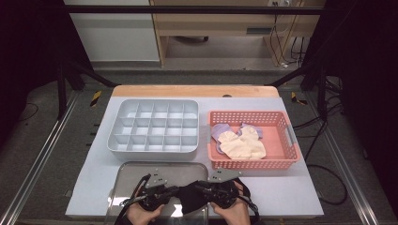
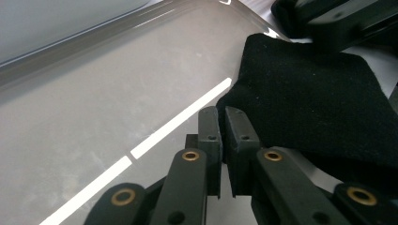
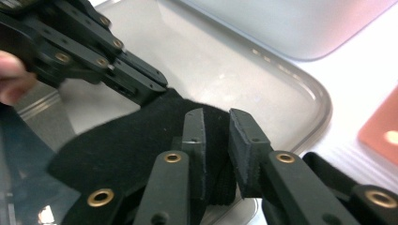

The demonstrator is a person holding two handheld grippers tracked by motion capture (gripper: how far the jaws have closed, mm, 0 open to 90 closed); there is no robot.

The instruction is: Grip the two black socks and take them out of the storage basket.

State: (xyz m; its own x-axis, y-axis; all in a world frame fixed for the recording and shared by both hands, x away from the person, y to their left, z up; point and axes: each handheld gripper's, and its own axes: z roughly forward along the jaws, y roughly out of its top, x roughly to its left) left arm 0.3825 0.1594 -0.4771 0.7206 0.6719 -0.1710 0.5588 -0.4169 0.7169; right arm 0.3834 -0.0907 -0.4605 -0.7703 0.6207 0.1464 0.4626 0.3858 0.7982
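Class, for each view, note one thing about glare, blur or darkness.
High view: dark edges, evenly lit table. Left gripper view: bright glare stripe across the tray, black cloth shows no detail. Right gripper view: the orange basket is blurred and the table washed out.

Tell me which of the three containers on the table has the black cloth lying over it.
The metal tray nearest the person; the grey divided box is empty and the pink basket holds pale cloths.

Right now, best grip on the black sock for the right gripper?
Pinch the folded edge of the black sock nearest the right gripper, coming in low along the metal tray. The sock lies flat and limp; the left gripper already holds the far edge.
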